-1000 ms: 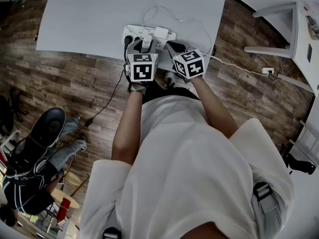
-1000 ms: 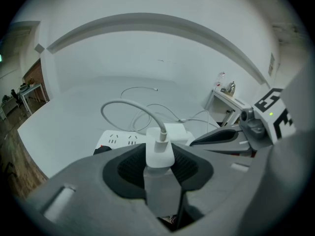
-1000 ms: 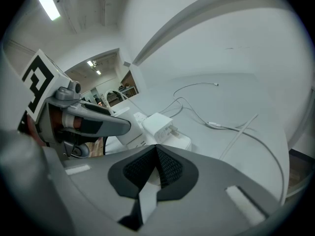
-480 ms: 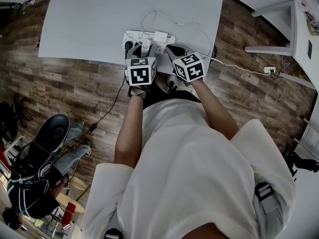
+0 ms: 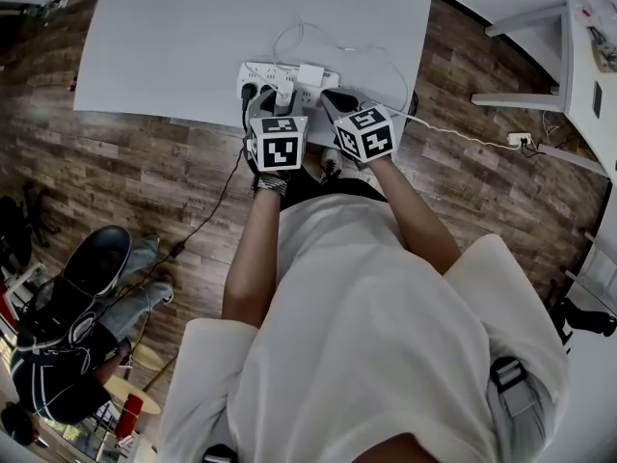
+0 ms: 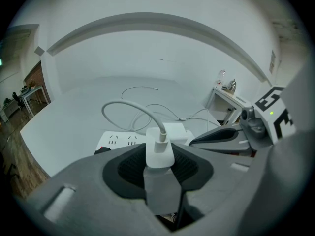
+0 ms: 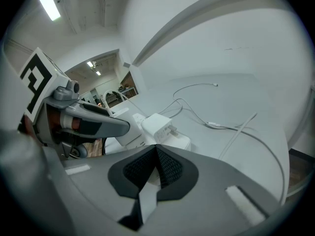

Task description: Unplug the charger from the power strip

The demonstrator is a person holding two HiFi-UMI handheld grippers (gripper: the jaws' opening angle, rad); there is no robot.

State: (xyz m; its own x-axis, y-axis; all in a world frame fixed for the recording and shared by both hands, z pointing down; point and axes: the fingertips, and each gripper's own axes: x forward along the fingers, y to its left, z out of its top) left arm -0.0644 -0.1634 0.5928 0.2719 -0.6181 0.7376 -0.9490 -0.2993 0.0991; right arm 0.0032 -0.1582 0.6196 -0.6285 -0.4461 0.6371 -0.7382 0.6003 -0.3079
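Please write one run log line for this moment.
left gripper: shut on charger | right gripper: shut, empty | charger: at power strip

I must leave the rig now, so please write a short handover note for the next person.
Left gripper: shut on the small white charger, at the power strip near the table edge.
Right gripper: jaws together, nothing held, close by the strip and a bigger white adapter.
Done: charger gripped.
Left: pull it out; the pins cannot be seen, so check.
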